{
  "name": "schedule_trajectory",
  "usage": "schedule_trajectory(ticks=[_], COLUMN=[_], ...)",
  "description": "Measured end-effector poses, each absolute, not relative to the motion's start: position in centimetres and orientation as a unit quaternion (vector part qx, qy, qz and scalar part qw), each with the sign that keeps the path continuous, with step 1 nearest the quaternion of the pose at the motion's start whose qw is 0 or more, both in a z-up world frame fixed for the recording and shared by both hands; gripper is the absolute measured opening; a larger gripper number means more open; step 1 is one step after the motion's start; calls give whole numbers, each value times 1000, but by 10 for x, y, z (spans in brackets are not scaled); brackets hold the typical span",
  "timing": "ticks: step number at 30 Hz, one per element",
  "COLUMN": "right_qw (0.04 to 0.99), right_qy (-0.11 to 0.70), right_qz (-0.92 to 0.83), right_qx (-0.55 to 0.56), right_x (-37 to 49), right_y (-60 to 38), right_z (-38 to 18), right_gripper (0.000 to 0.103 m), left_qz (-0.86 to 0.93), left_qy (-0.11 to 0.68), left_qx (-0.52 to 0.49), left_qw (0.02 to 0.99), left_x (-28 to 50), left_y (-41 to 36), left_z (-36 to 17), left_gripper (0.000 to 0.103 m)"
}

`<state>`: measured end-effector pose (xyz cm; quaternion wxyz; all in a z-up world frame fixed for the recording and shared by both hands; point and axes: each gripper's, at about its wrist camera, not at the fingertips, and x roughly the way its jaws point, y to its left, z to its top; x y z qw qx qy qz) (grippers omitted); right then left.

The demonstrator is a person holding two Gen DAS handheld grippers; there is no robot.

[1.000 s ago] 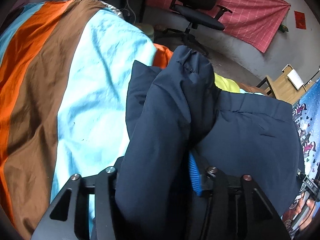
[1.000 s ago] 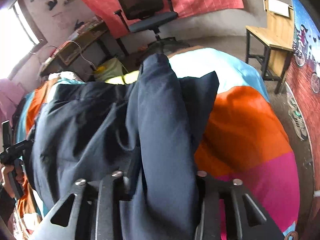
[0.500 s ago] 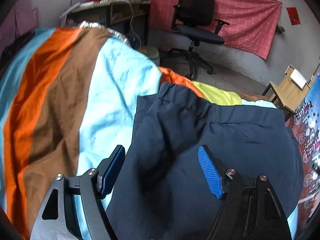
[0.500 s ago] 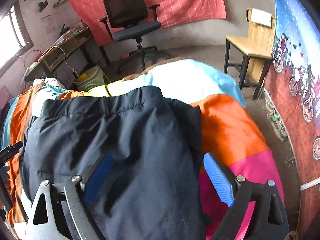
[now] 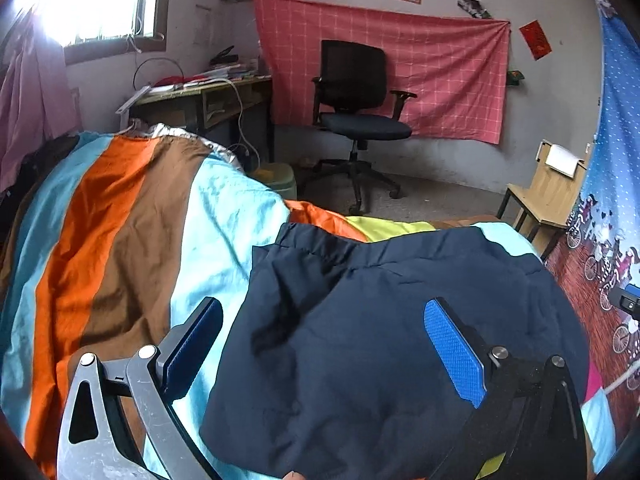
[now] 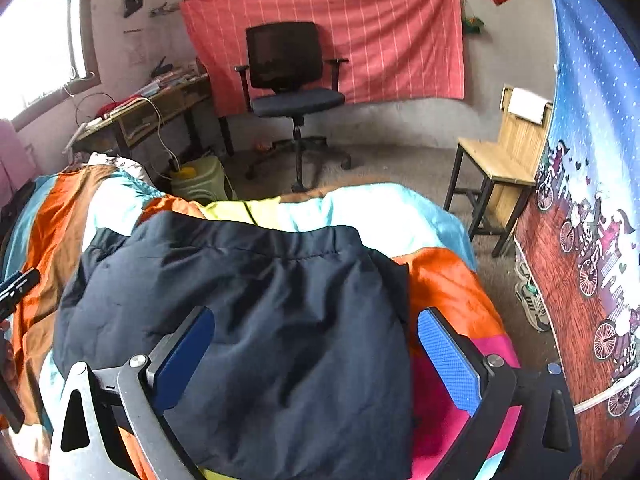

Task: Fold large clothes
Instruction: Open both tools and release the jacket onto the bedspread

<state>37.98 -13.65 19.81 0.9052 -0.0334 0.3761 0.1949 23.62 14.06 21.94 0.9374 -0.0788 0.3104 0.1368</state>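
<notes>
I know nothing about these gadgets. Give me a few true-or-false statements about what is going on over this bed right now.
1. The navy garment lies folded on the striped bedspread. True.
2. The left gripper clamps the garment. False: its jaws stand open, just released.
3. The right gripper is open too. True.
4. The office chair is red. False: it is black, before a red cloth.

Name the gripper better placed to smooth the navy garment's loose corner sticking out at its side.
Left, probably. That dark corner lies just beyond the open left gripper, near its side of the navy garment; the right gripper hovers over the opposite half.
</notes>
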Motion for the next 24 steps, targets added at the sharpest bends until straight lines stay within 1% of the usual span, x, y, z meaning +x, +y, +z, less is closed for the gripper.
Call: schedule_trajectory(ticks=[3,10,13,24], right_qw=[910,928,931,941], right_qy=[362,299,286,235], right_qz=[202,220,226,243], right_qx=[-27,-24,-21,-6], right_x=[360,304,287,216], right_y=[-133,-134,-136,-136], right_z=[201,207,208,228], right_gripper=[103,103,103,103], left_qz=[135,127,122,94], left_qy=[301,268,254,246], left_qx=[-66,-39,-32,-28], left_qw=[942,954,959,964], left_x=[222,179,158,103], left_y=[130,109,103,84], left_z=[228,247,254,261], left_gripper=[99,99,99,99])
